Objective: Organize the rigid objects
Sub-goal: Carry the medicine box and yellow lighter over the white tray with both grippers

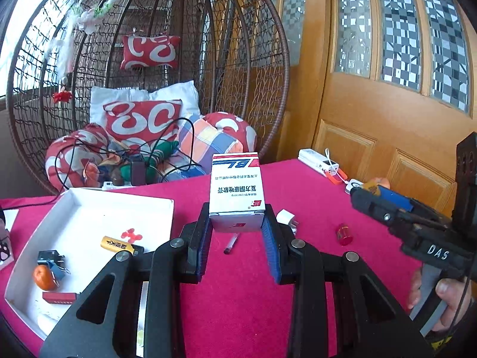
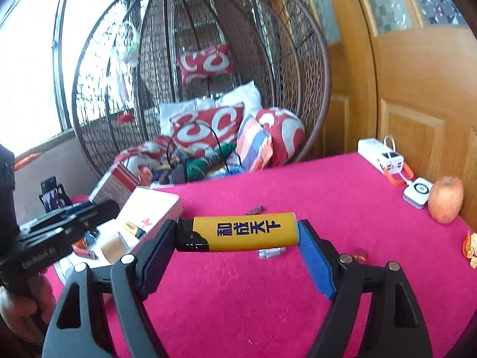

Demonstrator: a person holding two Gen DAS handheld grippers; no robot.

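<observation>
I have the left gripper (image 1: 237, 238) clamped on a white medicine carton (image 1: 235, 191), its blue pads pressing both side walls at the carton's near end; the carton stands out ahead of the fingertips, clear of the pink tablecloth (image 1: 313, 208). Below and to the left of this gripper sits the white tray (image 1: 89, 205), which holds a second yellow lighter (image 1: 117, 244), a small orange fruit (image 1: 43, 276), a black binder clip (image 1: 52, 258) and a red flat item (image 1: 59, 297). Just under the carton, on the cloth, lie a thin pen-like stick (image 1: 231, 243) and a white plug (image 1: 287, 217); a red cylinder (image 1: 344, 234) lies further right. I have the right gripper (image 2: 238, 232) spread wide and gripping a yellow lighter (image 2: 238, 232) lengthwise: its black cap end meets the left finger and its base meets the blue pad on the right. The lighter lies crosswise between the fingertips, lifted off the cloth. Far right of this gripper an apple (image 2: 445, 200) rests near a white power bank (image 2: 380, 153) and a small white device (image 2: 419, 192); orange peel (image 2: 471, 249) lies at the cloth's edge. A hanging wicker chair (image 2: 208, 74) with cushions stands beyond the table.
</observation>
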